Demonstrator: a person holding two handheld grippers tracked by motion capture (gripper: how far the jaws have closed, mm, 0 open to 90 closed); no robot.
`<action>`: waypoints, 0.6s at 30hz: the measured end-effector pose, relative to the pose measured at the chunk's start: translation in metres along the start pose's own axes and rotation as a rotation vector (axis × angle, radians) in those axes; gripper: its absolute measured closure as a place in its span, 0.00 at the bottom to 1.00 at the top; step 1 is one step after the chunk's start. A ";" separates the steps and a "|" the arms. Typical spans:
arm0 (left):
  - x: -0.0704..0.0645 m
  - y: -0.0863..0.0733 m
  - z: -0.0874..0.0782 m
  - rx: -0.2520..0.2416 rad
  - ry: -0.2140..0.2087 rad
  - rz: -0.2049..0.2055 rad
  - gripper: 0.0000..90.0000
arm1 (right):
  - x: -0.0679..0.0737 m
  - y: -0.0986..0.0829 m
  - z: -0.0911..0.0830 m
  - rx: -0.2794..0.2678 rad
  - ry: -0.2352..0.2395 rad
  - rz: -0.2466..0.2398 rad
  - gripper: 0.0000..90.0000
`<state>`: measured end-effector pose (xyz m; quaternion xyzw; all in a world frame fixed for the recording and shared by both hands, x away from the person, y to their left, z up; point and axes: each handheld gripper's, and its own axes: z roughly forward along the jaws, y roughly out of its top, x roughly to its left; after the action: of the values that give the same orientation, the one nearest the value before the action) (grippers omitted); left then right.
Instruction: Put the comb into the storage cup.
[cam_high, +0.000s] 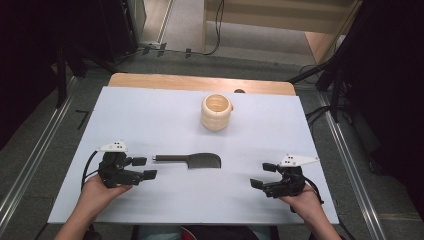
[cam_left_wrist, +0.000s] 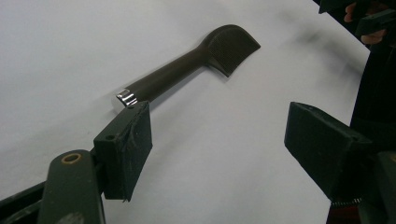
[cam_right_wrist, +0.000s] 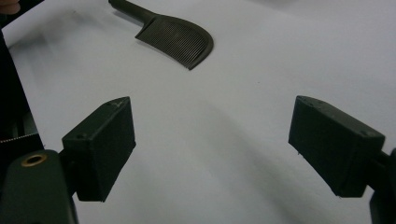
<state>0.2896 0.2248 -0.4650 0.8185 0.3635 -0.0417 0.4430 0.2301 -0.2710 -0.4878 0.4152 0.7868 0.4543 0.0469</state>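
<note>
Currently both tools gape empty, left tool (cam_high: 142, 168) just beside comb (cam_high: 192, 160) handle; flat comb could skid away if nudged sideways.

The high view is evenly lit from above — the white table sheet (cam_high: 150, 115) is bright, the room's edges fall near black. Shadows are soft and short. Both gripper views are dimmer and greyish; the near jaws blur, while the dark comb (cam_left_wrist: 187, 65) stays fairly sharp — its metal tip glints.
</note>
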 end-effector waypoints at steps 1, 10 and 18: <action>0.000 0.000 0.000 0.003 -0.003 -0.006 0.27 | 0.001 0.000 0.000 0.001 0.002 -0.002 0.14; -0.004 0.000 0.001 0.015 -0.007 -0.004 0.27 | 0.002 0.000 0.000 0.003 0.015 0.002 0.14; -0.003 0.000 0.000 0.017 -0.006 -0.009 0.27 | 0.002 0.000 0.001 0.003 0.019 -0.004 0.14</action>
<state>0.2875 0.2230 -0.4643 0.8204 0.3655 -0.0495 0.4369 0.2292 -0.2688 -0.4878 0.4096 0.7886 0.4569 0.0398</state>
